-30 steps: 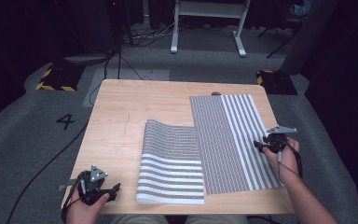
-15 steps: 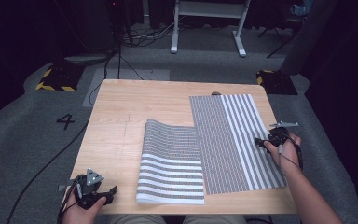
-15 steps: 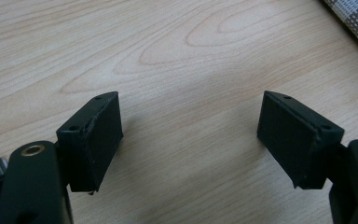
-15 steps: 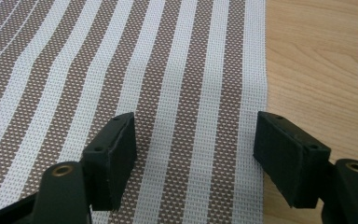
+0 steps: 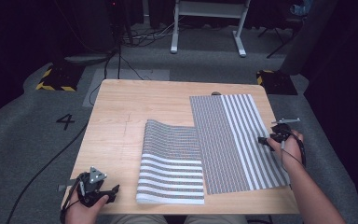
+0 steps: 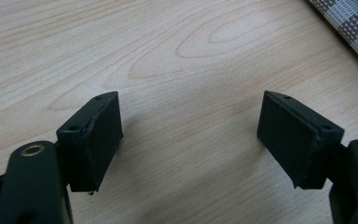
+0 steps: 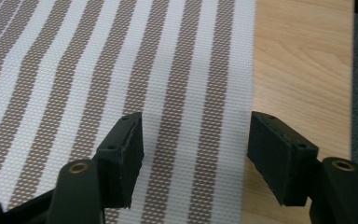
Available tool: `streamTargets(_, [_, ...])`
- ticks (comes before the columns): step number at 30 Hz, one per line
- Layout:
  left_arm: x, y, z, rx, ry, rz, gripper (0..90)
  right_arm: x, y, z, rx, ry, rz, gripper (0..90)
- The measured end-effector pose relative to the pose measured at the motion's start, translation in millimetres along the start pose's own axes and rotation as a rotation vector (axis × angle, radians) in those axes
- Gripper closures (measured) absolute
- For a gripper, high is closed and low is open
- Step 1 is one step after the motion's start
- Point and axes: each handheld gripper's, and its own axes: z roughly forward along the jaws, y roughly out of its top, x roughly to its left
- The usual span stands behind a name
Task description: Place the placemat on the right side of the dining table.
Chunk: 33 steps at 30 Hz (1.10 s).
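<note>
Placemat [image 5: 240, 140], the flat striped one, lies on the right half of the table [image 5: 121, 116], its right border running along near the table's right edge, its left border touching or just overlapping a second, folded mat [image 5: 171, 163] at the middle. It looks like a woven, mesh-like sheet: light, thin and limp enough to bend, judging by the soft curl at the fold of its neighbour, yet with some body, since it rests flat without wrinkles. I judge it neither fragile nor slippery; the coarse weave should give rubber pads good bite.

Right gripper [image 5: 266, 140] hovers over the mat's right border, jaws parted after opening wide and then narrowing a little; in the right gripper view [image 7: 193, 156] bare stripes and the white edge show between them, nothing pinched. Left gripper [image 5: 114, 191] rests at the near left corner of the table, jaws spread over bare wood [image 6: 191, 135], empty.

The best hold is probably that free right edge or a near corner, pinched from the side where the pad can slip under; whether the edge lies quite flush on the wood is hard to tell from here.
</note>
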Motion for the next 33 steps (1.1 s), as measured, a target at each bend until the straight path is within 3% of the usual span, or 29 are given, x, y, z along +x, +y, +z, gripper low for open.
streamTargets(3, [-0.3, 0.8, 1.0, -0.002, -0.005, -0.002, 22.2, -7.4, -1.8, 0.3, 0.007, -0.012, 0.022, 37.1])
streamTargets(7, [-2.0, 1.9, 2.1, -0.005, -0.001, -0.003, 22.1, -12.3, -3.8, 1.2, 0.004, 0.010, 0.026, 37.6])
streamTargets(10, [-2.7, 2.6, 2.6, -0.005, -0.010, 0.001, 22.1, -9.2, -3.2, 0.1, 0.005, 0.029, -0.004, 50.4])
streamTargets(13, [-3.0, 2.7, 2.4, -0.002, -0.012, 0.007, 22.2, -6.5, -2.9, -0.6, 0.009, 0.024, -0.007, 52.1])
streamTargets(17, [-2.9, 2.5, 1.9, 0.000, -0.011, 0.009, 22.2, -2.8, -3.8, -2.1, 0.007, 0.035, -0.013, 63.1])
streamTargets(26, [-0.4, 1.8, 1.6, -0.003, -0.009, 0.004, 22.2, 0.0, -9.1, -7.6, -0.009, 0.024, 0.053, 85.8])
streamTargets(33, [-2.7, 6.5, 5.4, -0.003, -0.012, 0.014, 22.1, -7.4, -21.1, -17.4, -0.057, 0.010, 0.080, 87.7])
